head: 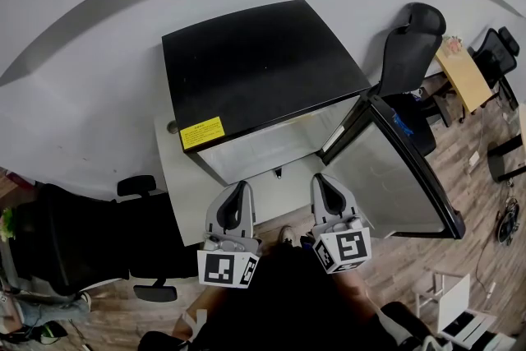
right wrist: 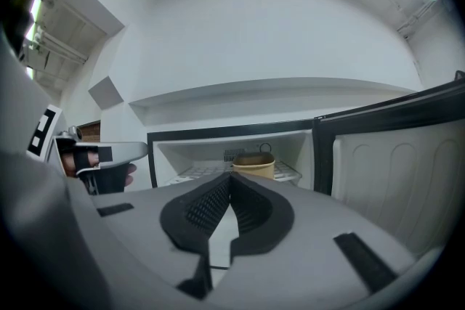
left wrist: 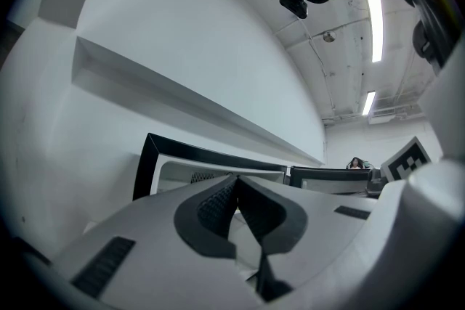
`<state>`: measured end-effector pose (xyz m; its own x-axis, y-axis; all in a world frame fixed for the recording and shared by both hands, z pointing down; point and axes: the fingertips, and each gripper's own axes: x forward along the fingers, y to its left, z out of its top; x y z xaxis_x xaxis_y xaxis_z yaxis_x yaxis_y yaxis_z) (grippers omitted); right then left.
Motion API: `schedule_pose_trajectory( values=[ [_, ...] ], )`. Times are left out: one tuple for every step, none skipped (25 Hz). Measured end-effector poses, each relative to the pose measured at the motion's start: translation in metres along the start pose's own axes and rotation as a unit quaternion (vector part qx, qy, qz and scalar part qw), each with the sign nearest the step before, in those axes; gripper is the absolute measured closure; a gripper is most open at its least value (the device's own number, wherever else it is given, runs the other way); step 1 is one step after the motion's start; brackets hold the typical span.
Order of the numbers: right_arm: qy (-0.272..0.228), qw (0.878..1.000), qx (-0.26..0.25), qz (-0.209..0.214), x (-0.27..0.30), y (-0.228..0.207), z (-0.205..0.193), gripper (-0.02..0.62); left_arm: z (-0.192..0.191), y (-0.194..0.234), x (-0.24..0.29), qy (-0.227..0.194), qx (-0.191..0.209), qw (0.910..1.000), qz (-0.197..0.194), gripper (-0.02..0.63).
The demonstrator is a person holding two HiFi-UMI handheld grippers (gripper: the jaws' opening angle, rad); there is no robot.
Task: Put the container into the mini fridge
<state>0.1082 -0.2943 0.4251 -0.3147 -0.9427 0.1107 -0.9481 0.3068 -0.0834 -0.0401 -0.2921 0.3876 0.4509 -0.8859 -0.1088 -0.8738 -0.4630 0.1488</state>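
- Head view: your left hand-held gripper [head: 240, 191] and right hand-held gripper [head: 325, 183] sit side by side at the near edge. Both point at the fridge [head: 255, 66].
- The fridge has a black top and a yellow label [head: 201, 131] on its left front corner. It stands on a white worktop [head: 185, 193].
- The door [head: 394, 168] is swung wide open to the right. A black chair [head: 411, 45] stands far right, beyond the door.
- Left gripper view: your left hand-held gripper [left wrist: 236, 181] is closed, its pads meeting at the tips with nothing between them. The open fridge front lies beyond the tips.
- Right gripper view: your right hand-held gripper [right wrist: 230, 178] is closed too, tip to tip and empty.
- The container [right wrist: 254, 165], a tan tub, sits upright on the wire shelf [right wrist: 200, 172] inside the fridge, toward the shelf's right side. It is well apart from both grippers.
- The open door fills the right of this view, and your left hand-held gripper shows at the left edge.
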Motion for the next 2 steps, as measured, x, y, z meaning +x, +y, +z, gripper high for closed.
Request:
schedule_pose_trajectory(
  values=[
    [0.0,1.0,0.0,0.0,0.0002,-0.0003,-0.0003,0.579,-0.0002,-0.0003,0.0002,0.0,0.0,1.0,0.0,0.597],
    [0.001,1.0,0.0,0.001,0.0003,-0.0006,-0.0007,0.578,-0.0003,-0.0006,0.0005,0.0,0.0,1.0,0.0,0.597]
  ],
)
